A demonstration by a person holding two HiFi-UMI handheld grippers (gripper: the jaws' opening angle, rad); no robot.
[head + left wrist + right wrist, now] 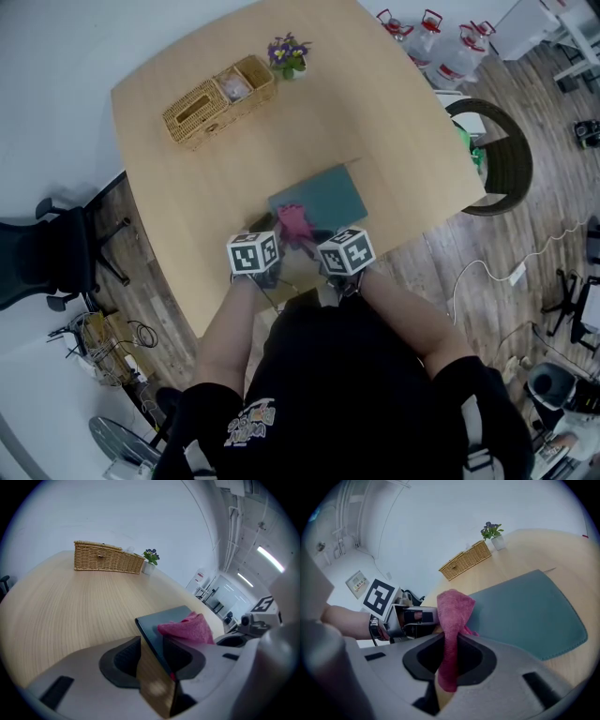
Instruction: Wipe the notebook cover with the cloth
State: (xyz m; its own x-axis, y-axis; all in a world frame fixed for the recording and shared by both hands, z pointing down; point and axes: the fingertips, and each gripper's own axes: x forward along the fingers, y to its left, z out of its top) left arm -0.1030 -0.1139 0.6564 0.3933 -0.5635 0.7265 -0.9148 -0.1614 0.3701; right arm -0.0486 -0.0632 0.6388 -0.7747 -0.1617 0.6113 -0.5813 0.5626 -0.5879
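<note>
Pale wooden table (187, 141) in the head view carried the teal notebook (323, 197) near its front edge. Left gripper view: left gripper (154, 656) clamped its corner. Right gripper view: right gripper (447, 663) pinched the pink cloth (452, 616) at the cover; wiping looked ready to begin, needing a sweep across.

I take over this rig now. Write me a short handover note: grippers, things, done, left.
Left gripper: shut on the notebook, at its near corner.
Right gripper: shut on the pink cloth, which rests on the cover near that corner.
Notebook lies closed on the table.
Done: both grasps.
Left: wipe across the cover; how much is already wiped cannot be told.
</note>
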